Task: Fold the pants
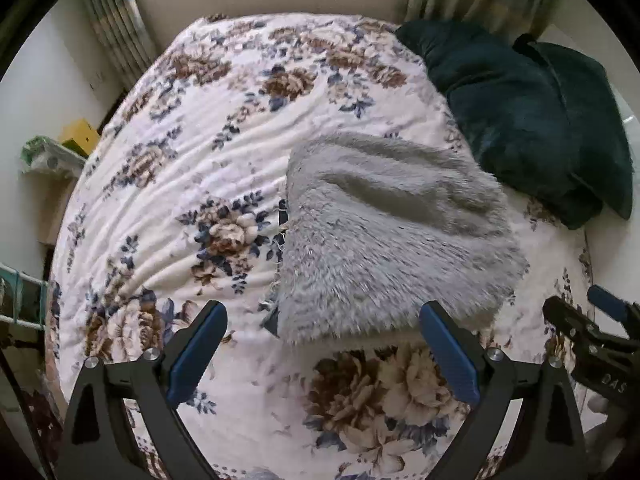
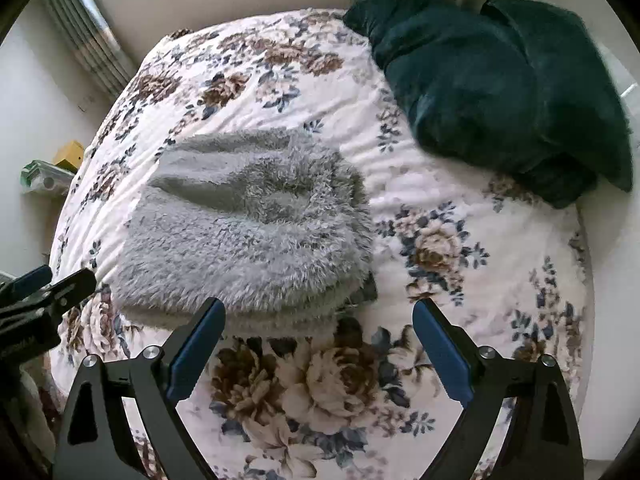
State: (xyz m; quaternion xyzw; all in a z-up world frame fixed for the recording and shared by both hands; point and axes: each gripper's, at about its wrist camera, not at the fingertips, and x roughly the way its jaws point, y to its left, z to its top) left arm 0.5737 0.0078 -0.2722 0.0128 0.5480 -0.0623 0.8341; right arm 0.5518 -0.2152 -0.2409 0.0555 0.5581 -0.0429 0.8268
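Left tongs (image 1: pixel 322 354) and right tongs (image 2: pixel 318 350) angled steeply downward, jaws spread wide, both empty.

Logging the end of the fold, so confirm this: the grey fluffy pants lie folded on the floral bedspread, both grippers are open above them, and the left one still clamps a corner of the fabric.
Wrong on the clamp. The left gripper holds nothing: the left wrist view shows its jaws wide apart, clear of the grey fluffy pants. The rest stands: the pants lie folded on the floral bedspread, and the right gripper is open too.

Floral bed (image 1: pixel 168 168) bears folded grey pants (image 1: pixel 384 240) (fluffy) and teal pillows (image 1: pixel 528 120).
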